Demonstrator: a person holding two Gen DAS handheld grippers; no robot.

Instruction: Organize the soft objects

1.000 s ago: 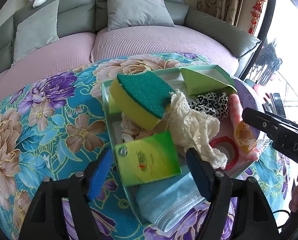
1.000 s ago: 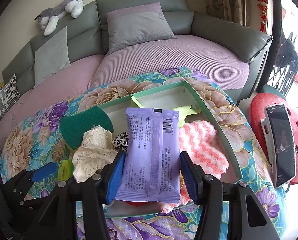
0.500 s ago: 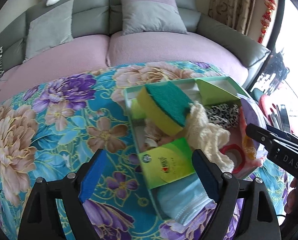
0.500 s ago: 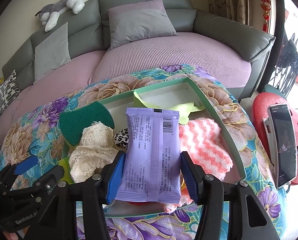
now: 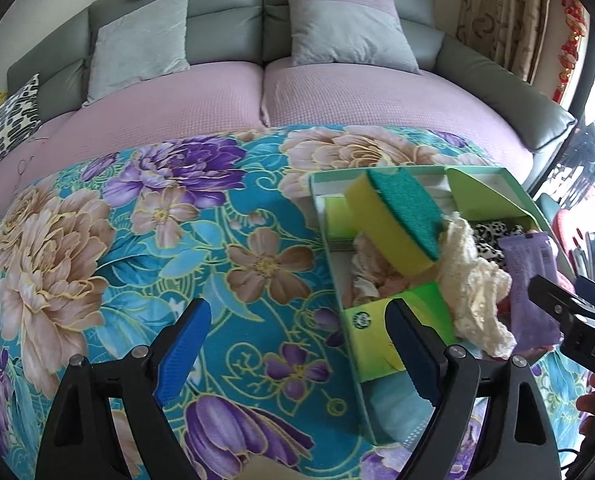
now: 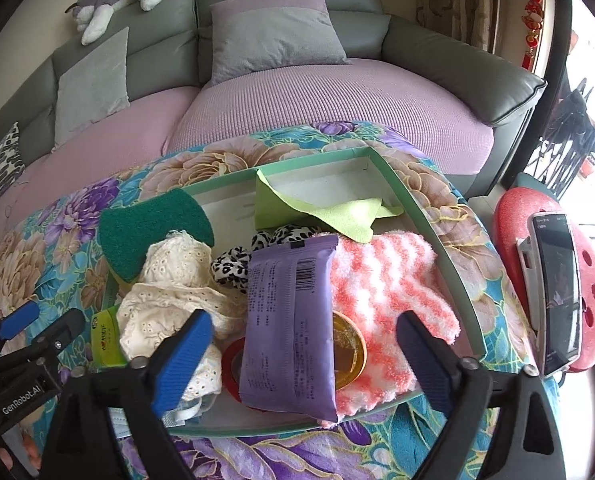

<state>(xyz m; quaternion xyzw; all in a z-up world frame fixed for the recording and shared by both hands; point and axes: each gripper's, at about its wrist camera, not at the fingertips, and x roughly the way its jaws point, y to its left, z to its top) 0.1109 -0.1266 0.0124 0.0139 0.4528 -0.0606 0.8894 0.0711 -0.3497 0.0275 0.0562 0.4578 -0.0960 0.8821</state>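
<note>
Purple wipes packet [image 6: 291, 326] is lying free in the green box [image 6: 449, 248]. The right gripper [image 6: 303, 354] is standing with jaws apart around it. The left gripper [image 5: 297, 344] is gaping empty.

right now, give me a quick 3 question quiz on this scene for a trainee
1. True or false: the right tongs are shut on the purple packet.
2. Multiple choice: the purple packet lies partly over which item? A) the pink and white fuzzy cloth B) the grey cushion C) the phone
3. Fill in: the top face of the yellow sponge is coloured ____.

Key:
1. False. Both pads stand apart from the packet, which lies on the pile in the green box. The left tongs are open too.
2. A
3. green
</note>
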